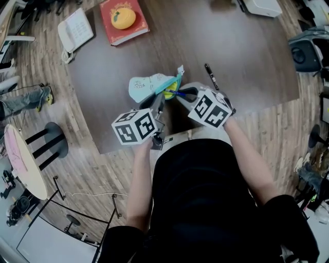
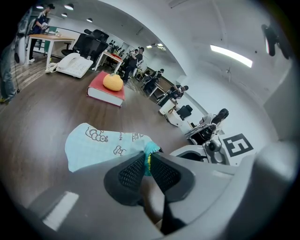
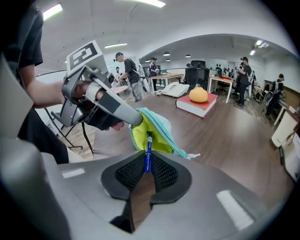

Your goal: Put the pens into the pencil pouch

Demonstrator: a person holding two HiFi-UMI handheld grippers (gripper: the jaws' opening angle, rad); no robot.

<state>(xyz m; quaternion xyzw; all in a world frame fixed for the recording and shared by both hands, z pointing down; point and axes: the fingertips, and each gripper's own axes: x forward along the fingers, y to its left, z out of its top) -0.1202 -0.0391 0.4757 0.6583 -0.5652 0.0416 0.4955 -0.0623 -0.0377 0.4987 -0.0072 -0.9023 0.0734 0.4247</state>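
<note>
A light blue pencil pouch (image 1: 149,86) with a yellow lining (image 3: 154,136) lies on the dark table, its mouth lifted at the near end. My left gripper (image 2: 146,165) is shut on the pouch's rim (image 2: 149,151) and holds the mouth up. A blue pen (image 3: 148,153) sits between the pads of my right gripper (image 3: 147,166), which is shut on it. The pen's tip points into the open mouth and just reaches the lining. In the head view both grippers (image 1: 163,100) (image 1: 186,94) meet at the pouch's opening. Another black pen (image 1: 211,76) lies on the table to the right.
A red book (image 1: 123,21) with an orange fruit (image 1: 123,17) on it and a white telephone (image 1: 75,31) stand at the table's far left. White gear (image 1: 262,7) sits at the far right corner. Chairs, stands and people surround the table (image 1: 252,56).
</note>
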